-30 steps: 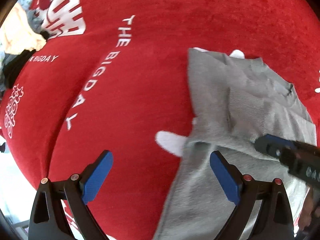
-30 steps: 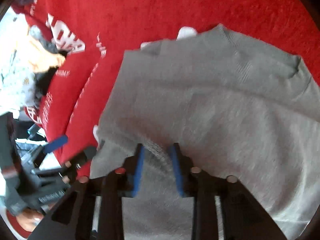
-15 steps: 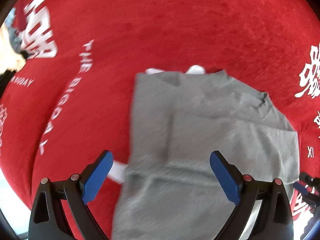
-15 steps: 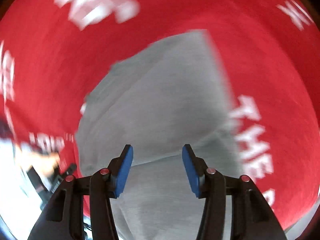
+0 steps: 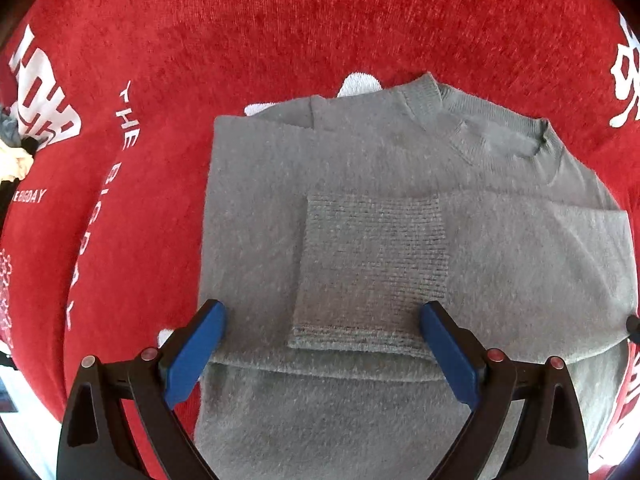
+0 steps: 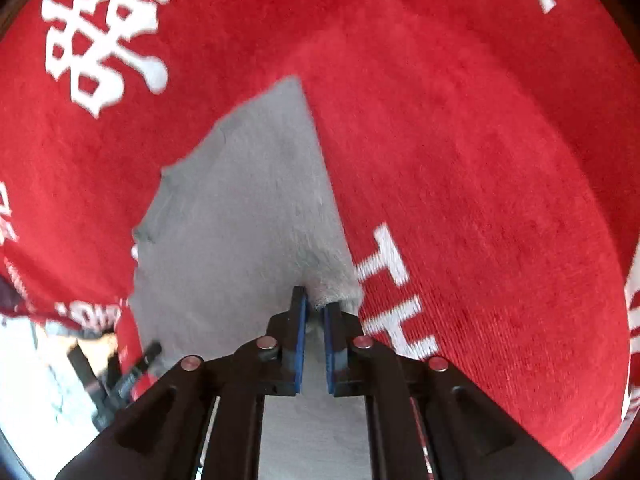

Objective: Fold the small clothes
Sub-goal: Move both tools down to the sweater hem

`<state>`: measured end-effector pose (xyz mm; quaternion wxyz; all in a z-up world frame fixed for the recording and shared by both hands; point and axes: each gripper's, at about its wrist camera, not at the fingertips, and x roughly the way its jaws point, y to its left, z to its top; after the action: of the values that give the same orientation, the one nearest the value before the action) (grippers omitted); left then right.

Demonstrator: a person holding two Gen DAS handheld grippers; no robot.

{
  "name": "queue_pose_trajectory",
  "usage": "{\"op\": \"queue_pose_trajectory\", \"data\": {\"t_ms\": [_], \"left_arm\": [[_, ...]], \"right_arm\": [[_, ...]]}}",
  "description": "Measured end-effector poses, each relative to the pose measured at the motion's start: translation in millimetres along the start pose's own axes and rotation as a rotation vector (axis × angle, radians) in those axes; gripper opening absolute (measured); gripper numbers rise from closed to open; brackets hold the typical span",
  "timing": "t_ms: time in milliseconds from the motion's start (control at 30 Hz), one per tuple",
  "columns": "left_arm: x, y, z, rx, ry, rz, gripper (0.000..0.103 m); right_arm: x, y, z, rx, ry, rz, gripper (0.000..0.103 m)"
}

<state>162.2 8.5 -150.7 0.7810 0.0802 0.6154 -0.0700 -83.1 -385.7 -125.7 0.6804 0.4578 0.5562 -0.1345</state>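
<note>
A small grey knit sweater (image 5: 360, 200) lies flat on a red cloth, collar at the far side, one sleeve folded across its chest with the ribbed cuff (image 5: 372, 264) in the middle. My left gripper (image 5: 320, 340) is open wide and empty, hovering over the sweater's near part with the cuff between its blue pads. In the right wrist view the sweater (image 6: 240, 220) shows from its side. My right gripper (image 6: 314, 308) is shut on a folded edge of the sweater at its side, next to the red cloth.
The red cloth (image 5: 280, 40) with white lettering covers the whole surface and also shows in the right wrist view (image 6: 480, 160). A pile of other clothes (image 5: 12, 152) lies at the far left edge.
My right gripper let go of the sleeve, swung round to the sweater's side and shut on its edge. My left gripper moved over the sweater, staying open.
</note>
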Motion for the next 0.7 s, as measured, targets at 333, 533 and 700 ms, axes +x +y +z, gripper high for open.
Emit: {"op": "queue_pose_trajectory", "data": {"t_ms": [333,533,700], "left_arm": [[-25,-1,-23,0.040,0.076,0.036,0.098],[-34,-25,-49,0.102,0.138,0.019,0.098],[-39,-47,-62,0.127,0.175,-0.003,0.098]], "right_arm": [[-28,29,-41,-0.227,0.092,-0.141,0.055],[-20,44,-71,-0.295,0.141,-0.176,0.055],[-17,53,-82,-0.341,0.172,-0.173,0.061]]}}
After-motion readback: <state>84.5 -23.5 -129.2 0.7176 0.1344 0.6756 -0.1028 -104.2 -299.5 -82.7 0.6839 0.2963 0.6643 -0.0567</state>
